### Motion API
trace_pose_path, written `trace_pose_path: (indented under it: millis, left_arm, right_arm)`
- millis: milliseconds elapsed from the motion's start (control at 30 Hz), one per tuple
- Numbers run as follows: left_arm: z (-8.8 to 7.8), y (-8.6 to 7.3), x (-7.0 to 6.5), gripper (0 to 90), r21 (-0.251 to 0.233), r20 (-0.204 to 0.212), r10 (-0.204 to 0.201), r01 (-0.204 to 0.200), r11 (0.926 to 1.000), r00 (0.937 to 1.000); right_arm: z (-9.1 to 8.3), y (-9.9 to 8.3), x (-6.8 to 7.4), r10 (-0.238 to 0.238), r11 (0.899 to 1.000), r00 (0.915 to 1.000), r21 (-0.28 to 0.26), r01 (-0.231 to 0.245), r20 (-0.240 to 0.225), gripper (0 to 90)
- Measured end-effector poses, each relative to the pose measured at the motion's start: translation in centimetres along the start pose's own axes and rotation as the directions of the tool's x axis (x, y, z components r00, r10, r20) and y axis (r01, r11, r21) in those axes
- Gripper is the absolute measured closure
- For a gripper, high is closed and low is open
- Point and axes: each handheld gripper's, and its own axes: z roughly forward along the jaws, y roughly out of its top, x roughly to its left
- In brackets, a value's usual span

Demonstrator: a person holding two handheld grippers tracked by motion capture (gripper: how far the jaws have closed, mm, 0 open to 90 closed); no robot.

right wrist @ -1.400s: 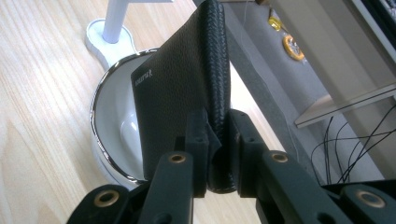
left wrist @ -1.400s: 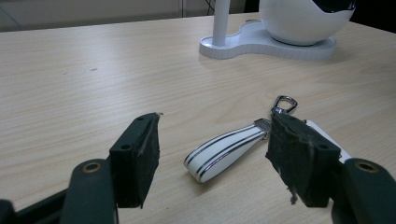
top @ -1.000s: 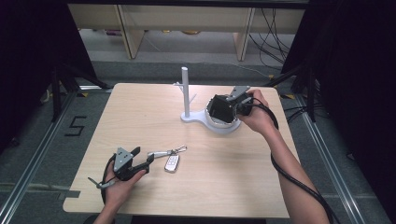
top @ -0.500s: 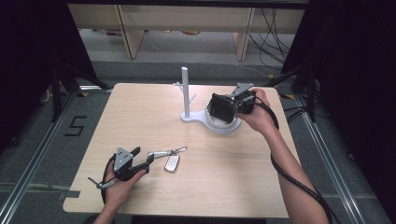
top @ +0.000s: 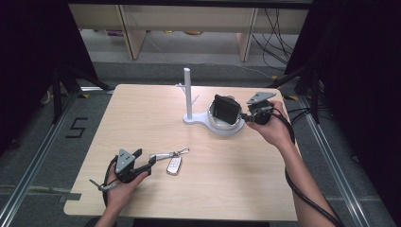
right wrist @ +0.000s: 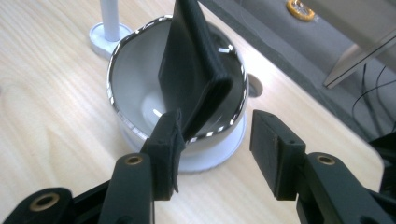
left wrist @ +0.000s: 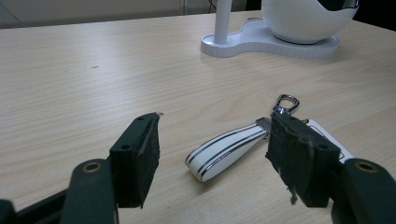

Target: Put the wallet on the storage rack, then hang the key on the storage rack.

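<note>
We are seeing the flat black leather wallet standing tilted in the chrome-rimmed white bowl at the bench's two o'clock; our right tongs have just been opening, nothing between them, while our left tongs are gaping.

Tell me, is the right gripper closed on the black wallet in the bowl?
No, the right gripper has its jaws apart, and the black wallet leans in the bowl ungripped.
</note>
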Motion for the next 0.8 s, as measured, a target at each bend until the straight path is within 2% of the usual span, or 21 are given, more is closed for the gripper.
trace_pose_path:
  millis: [67, 100, 200, 233, 300, 367, 467, 500, 567, 733, 767, 800]
  left_arm:
    - [0.1, 0.0, 0.0, 33.6, -0.003, 0.004, -0.003, 0.003, 1.0000, 1.0000]
    - [0.1, 0.0, 0.0, 33.6, -0.005, 0.003, -0.006, 0.006, 1.0000, 1.0000]
    - [0.0, 0.0, 0.1, 33.5, -0.008, 0.002, -0.011, 0.011, 0.9999, 0.9999]
    - [0.0, 0.0, 0.1, 33.6, -0.008, 0.003, -0.012, 0.012, 0.9999, 0.9999]
    - [0.0, 0.0, 0.1, 33.6, -0.007, 0.004, -0.012, 0.012, 0.9999, 0.9999]
    - [0.0, 0.0, 0.1, 33.6, -0.007, 0.005, -0.012, 0.012, 0.9999, 0.9999]
    - [0.0, 0.0, 0.1, 33.6, -0.007, 0.004, -0.015, 0.015, 0.9999, 0.9999]
    - [0.0, 0.0, 0.1, 33.6, -0.010, 0.008, -0.018, 0.018, 0.9998, 0.9998]
    - [0.0, 0.0, 0.1, 33.6, -0.003, 0.002, -0.015, 0.015, 0.9999, 0.9999]
    - [0.0, 0.0, 0.1, 33.6, -0.007, -0.002, -0.015, 0.015, 0.9999, 0.9999]
    - [0.0, 0.0, 0.1, 33.6, -0.002, -0.005, -0.016, 0.016, 0.9999, 0.9999]
    - [0.0, 0.0, 0.1, 33.6, 0.000, -0.005, -0.014, 0.014, 0.9999, 0.9999]
  right_arm:
    - [-0.3, -0.8, 0.1, 0.027, 1.000, 0.9996, -0.008, -0.027, -0.007, 56.0]
    - [-0.5, -1.3, 0.2, 0.055, 0.998, 0.9984, -0.014, -0.055, -0.008, 57.8]
    - [-0.9, -2.3, 0.6, 0.099, 0.995, 0.9949, -0.005, -0.100, -0.015, 59.5]
    - [-1.1, -2.5, 0.6, 0.105, 0.994, 0.9942, 0.011, -0.104, -0.023, 59.7]
    - [-1.2, -3.1, 0.9, 0.109, 0.994, 0.9939, -0.005, -0.109, -0.017, 60.2]
    - [-1.5, -3.4, 1.2, 0.125, 0.992, 0.9918, 0.014, -0.125, -0.024, 60.0]
    - [-1.6, -3.9, 1.6, 0.144, 0.990, 0.9891, 0.010, -0.144, -0.029, 59.8]
    - [-1.7, -4.0, 1.7, 0.168, 0.986, 0.9853, 0.020, -0.167, -0.032, 59.2]
    - [-1.6, -4.5, 2.0, 0.179, 0.984, 0.9831, 0.019, -0.179, -0.036, 56.3]
    - [-1.5, -5.7, 2.7, 0.251, 0.968, 0.9665, 0.025, -0.250, -0.054, 52.9]
    - [-1.4, -6.1, 2.7, 0.235, 0.972, 0.9707, 0.003, -0.235, -0.051, 52.9]
    - [-1.4, -6.5, 2.9, 0.250, 0.968, 0.9667, 0.002, -0.250, -0.056, 52.9]
